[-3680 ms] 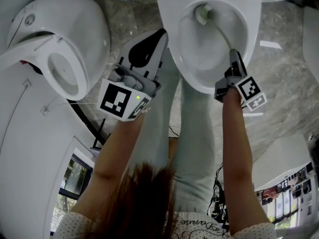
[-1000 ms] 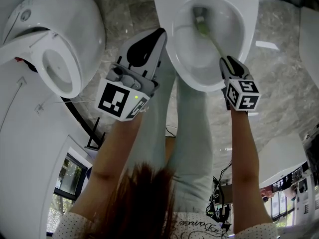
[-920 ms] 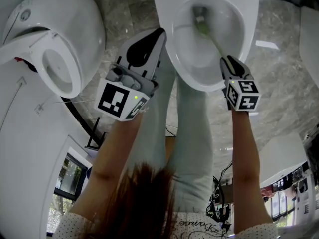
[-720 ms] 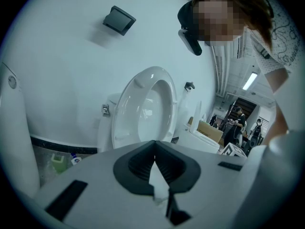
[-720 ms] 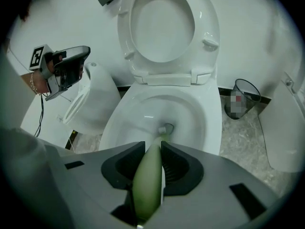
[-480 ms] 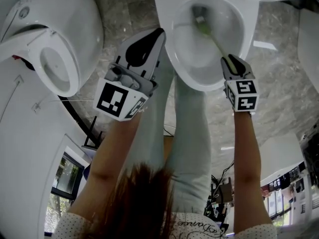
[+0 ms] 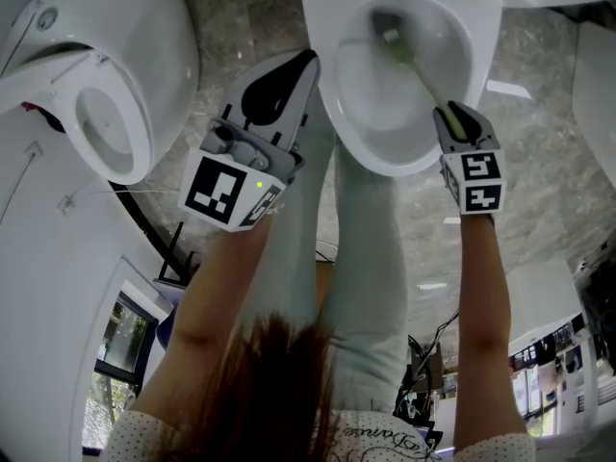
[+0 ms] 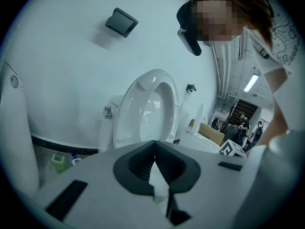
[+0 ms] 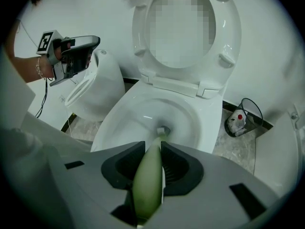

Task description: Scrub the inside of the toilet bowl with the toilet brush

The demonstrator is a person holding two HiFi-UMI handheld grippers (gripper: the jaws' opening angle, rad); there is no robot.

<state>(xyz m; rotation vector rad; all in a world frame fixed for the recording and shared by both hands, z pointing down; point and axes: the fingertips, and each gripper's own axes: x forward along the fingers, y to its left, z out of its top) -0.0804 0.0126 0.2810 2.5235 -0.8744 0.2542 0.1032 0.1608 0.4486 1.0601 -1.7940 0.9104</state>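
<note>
The left gripper (image 7: 294,75) hangs just beside the toilet bowl (image 7: 330,104), jaws pressed together on nothing, arm reaching forward. Inside the bowl, the toilet brush (image 7: 390,38) has its head near the drain — it probably works best swept round the walls with steady pressure. The right gripper (image 7: 449,114) clamps the green handle — arm outstretched, jaws aimed into the bowl.

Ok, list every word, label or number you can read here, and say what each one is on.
"Danse": cursive print on the person's shirt, cut off at both ends; the rest cannot be read.
Marker cubes: black-and-white square patterns only, no letters or numbers.
Green bottle on the floor by the wall: label too small to read.
Wall panels at the head view's lower right: too small and blurred to read.
</note>
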